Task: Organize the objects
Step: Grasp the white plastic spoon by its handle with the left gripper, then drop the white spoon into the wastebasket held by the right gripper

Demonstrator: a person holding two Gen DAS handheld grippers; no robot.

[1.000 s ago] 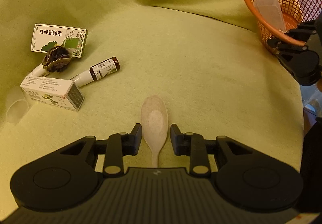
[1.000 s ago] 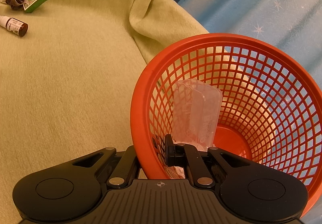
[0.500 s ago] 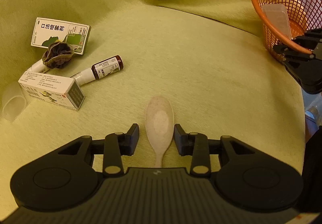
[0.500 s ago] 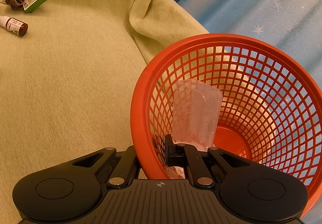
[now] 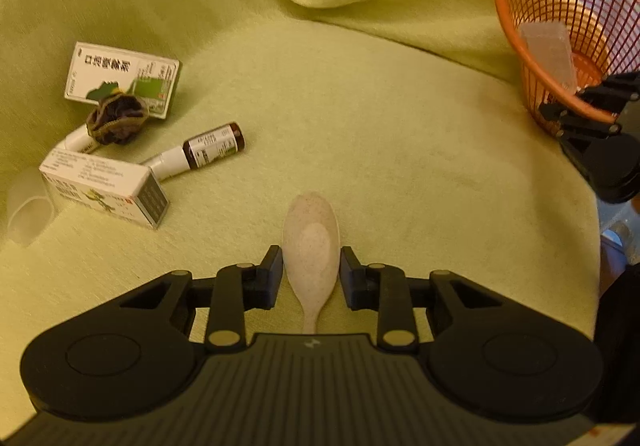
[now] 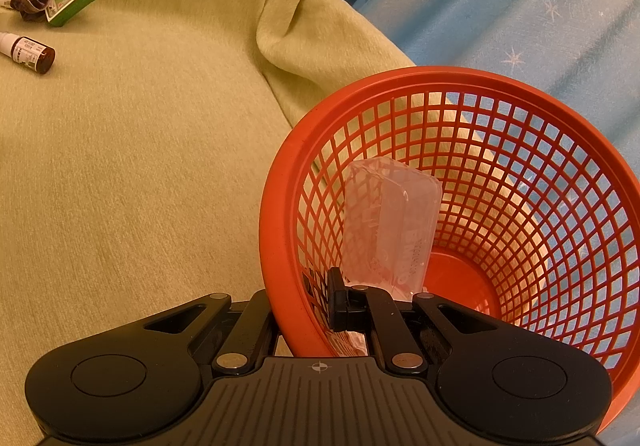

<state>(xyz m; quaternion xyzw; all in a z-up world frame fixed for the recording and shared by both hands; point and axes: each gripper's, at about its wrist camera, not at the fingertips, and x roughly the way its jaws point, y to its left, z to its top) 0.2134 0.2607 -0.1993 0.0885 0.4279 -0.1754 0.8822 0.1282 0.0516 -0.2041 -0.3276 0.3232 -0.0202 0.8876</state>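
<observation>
A pale speckled spoon point(image 5: 311, 246) is lying on the green blanket point(image 5: 380, 125), its long axis running straight away from the left tongs point(image 5: 310, 270), bowl pointing forward, handle back toward the camera. Those tongs are sitting parted on either side of the bowl, right beside its edges; actual contact cannot be told. The right tongs point(image 6: 304, 306) are clenching the rim of the orange basket point(image 6: 280, 213), which is holding a clear plastic box point(image 6: 390, 230). Only the left view is showing the spoon and a white medicine box point(image 5: 108, 193); both are showing the brown bottle point(image 5: 212, 145).
</observation>
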